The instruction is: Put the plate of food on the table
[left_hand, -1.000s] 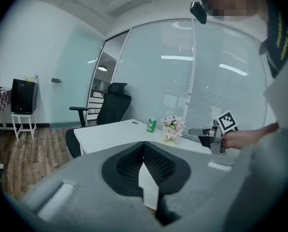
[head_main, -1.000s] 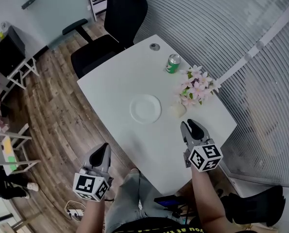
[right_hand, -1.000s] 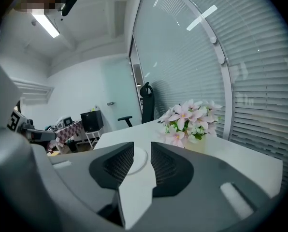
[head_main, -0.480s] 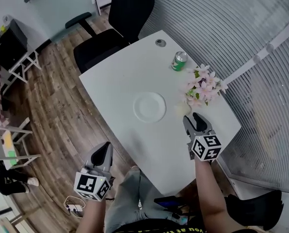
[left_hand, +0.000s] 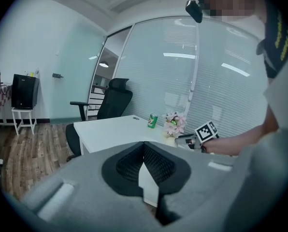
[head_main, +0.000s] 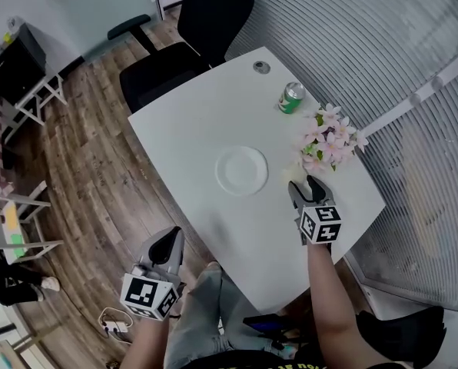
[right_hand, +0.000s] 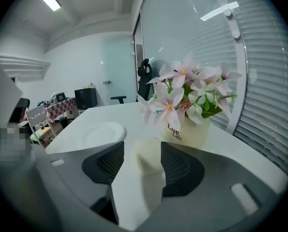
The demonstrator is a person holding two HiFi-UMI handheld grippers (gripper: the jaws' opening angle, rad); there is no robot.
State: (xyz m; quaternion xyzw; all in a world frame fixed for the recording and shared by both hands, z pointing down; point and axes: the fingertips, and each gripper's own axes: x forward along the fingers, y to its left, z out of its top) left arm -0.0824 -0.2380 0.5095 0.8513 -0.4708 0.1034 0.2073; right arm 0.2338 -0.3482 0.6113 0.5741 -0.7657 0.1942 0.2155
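Right gripper (head_main: 306,187): fingers just opened wide, set either side of a pale lump (head_main: 292,174) beside the flower pot (head_main: 329,141), near the surface's (head_main: 198,129) right edge; judged to be lined up for a grab. Plate (head_main: 241,171) is seen empty, mid-surface. Left gripper (head_main: 167,243) is held off the near edge, fingers closed on nothing.

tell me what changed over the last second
The right gripper moved up to the pale lump beside the flower pot. Its jaws have just been opening and now stand either side of the lump, not pressing on it. The left gripper stayed shut, off the table's near edge. The plate and the can did not move.
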